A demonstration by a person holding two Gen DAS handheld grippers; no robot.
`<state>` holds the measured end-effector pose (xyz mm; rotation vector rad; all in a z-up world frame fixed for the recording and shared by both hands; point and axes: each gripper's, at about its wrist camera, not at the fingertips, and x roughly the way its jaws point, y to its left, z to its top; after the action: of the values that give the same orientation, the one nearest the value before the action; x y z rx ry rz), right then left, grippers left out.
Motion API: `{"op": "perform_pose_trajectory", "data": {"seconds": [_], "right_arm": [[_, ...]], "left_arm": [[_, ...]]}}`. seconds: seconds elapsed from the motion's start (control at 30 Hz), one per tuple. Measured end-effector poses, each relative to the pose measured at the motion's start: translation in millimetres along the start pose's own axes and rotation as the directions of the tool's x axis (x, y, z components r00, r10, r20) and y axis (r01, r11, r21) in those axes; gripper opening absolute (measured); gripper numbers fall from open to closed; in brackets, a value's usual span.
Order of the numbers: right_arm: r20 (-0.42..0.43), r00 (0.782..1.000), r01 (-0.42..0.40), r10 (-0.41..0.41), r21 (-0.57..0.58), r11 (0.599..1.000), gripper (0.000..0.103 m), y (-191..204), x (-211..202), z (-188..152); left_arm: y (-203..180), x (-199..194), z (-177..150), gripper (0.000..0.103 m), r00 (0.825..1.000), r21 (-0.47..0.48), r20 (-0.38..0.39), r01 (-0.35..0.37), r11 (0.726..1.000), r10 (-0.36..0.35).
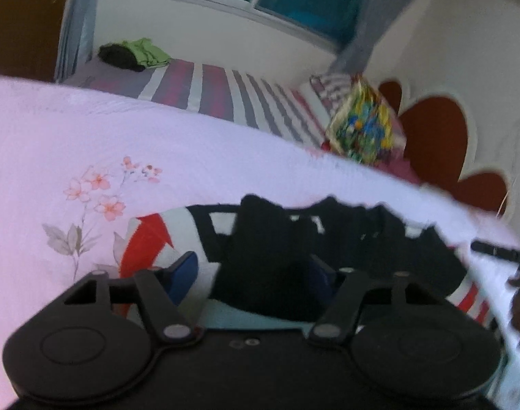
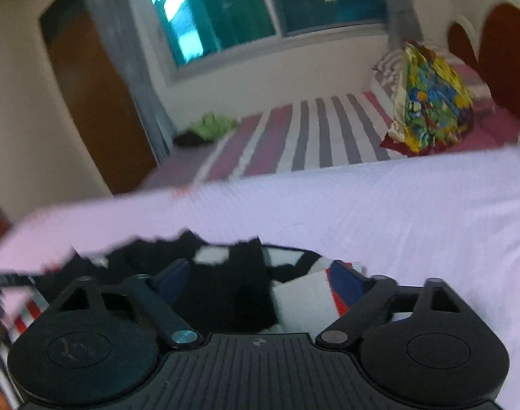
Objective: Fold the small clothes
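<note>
A small garment [image 1: 287, 239], black with white panels and red and blue marks, is laid on a white sheet printed with pink flowers [image 1: 99, 188], close in front of both tools. The left gripper [image 1: 256, 270] is held with its jaws apart, black cloth lying between the blue pads but not seen to be pinched. The right gripper [image 2: 260, 280] is likewise spread wide over the garment's other end, nothing clamped. If a fold is to be made, matching edges are best taken at both ends together, so that the cloth is carried over evenly and laid flat. Beyond the sheet, a striped bedcover [image 2: 294, 143] is seen, with a bright patterned bundle [image 2: 430, 102], green and dark clothes [image 1: 136, 54], and a teal window [image 2: 260, 0].
</note>
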<state>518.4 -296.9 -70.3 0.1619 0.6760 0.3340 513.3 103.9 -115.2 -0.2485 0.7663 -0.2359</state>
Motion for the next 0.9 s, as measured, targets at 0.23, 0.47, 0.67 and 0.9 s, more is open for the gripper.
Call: {"op": "perform_pose_trajectory", "data": {"seconds": [0.23,0.47,0.67,0.9], "right_arm": [[-0.046,0.993,0.093,-0.105,-0.205,0.974,0.068,26,49,-40],[0.015,0.99,0.136,-0.139,-0.328,0.935,0.008,46,56,-60],[0.128,0.984,0.153,-0.126,-0.224,0.963,0.004,33,31,-46],[0.124,0.974,0.213,-0.192,-0.191,0.958,0.004,28,34,-32]], "left_arm": [[-18,-3,-6,0.025,0.993,0.1,0.036,-0.118,0.988,0.115],[-24,-12,-13,0.004,0.986,0.114,0.129,-0.121,0.986,0.106],[-28,-30,-8,0.004,0.974,0.085,0.216,-0.085,0.993,0.065],[-27,-9,4,0.004,0.969,0.026,0.213,-0.134,0.991,0.125]]}}
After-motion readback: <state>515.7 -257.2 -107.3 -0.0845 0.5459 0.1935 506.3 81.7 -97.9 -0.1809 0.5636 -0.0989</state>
